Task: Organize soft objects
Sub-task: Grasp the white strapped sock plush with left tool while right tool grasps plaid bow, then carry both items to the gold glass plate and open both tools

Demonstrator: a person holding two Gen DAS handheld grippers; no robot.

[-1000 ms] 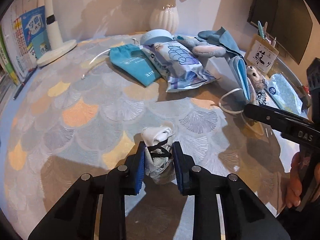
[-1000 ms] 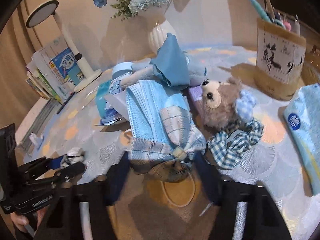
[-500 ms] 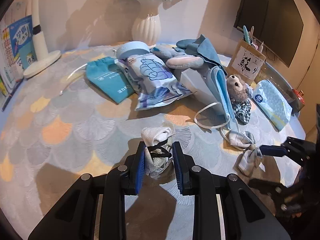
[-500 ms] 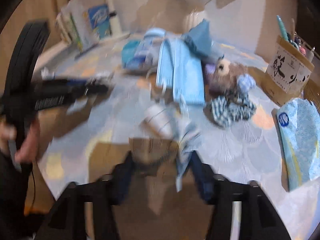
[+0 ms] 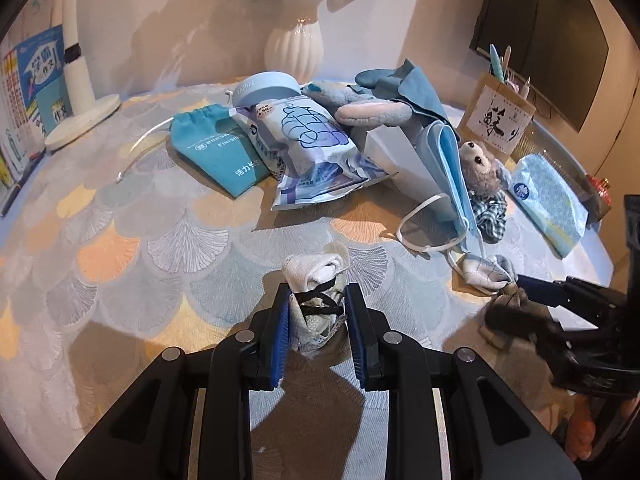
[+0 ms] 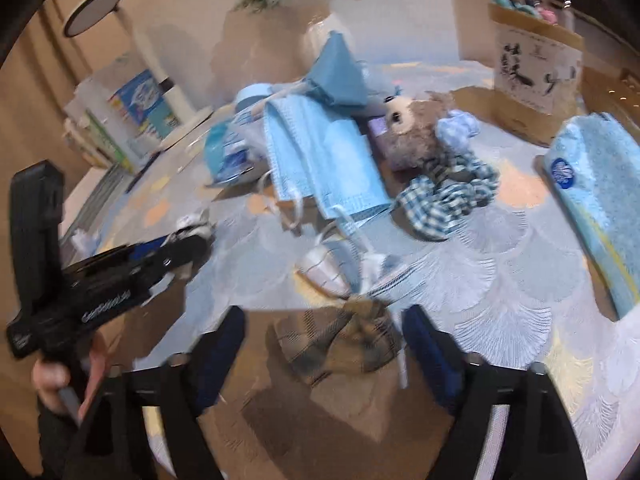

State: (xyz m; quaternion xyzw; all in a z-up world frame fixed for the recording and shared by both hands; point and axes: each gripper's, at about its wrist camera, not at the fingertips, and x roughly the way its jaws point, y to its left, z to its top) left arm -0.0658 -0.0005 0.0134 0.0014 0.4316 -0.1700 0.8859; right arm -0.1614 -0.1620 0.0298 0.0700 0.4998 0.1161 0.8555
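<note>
We hold the light, squashy rolled white sock bundle (image 5: pixel 316 300) by its middle in our closed left gripper (image 5: pixel 316 320); our right gripper (image 6: pixel 324 344) gapes around the limp plaid bow (image 6: pixel 340 336)

Wall: I see a plain cream wall (image 5: pixel 180 20) at the far side, warm light on it, with soft shadows.
Table: the cloth (image 5: pixel 120 248) under me has a fan-scale pattern in grey, pale blue and orange.
Vase: a white ribbed vase (image 5: pixel 294 46) with pale blue flowers stands far, against the wall.
Lamp: a white desk lamp (image 5: pixel 78 80) stands far left, its round base on the cloth.
Books: upright books (image 5: pixel 36 80) stand just beside the lamp, far left.
Screen: a dark screen (image 5: pixel 540 36) hangs far right.
Pen holder: a brown box with pens (image 5: pixel 496 118) sits far right.
</note>
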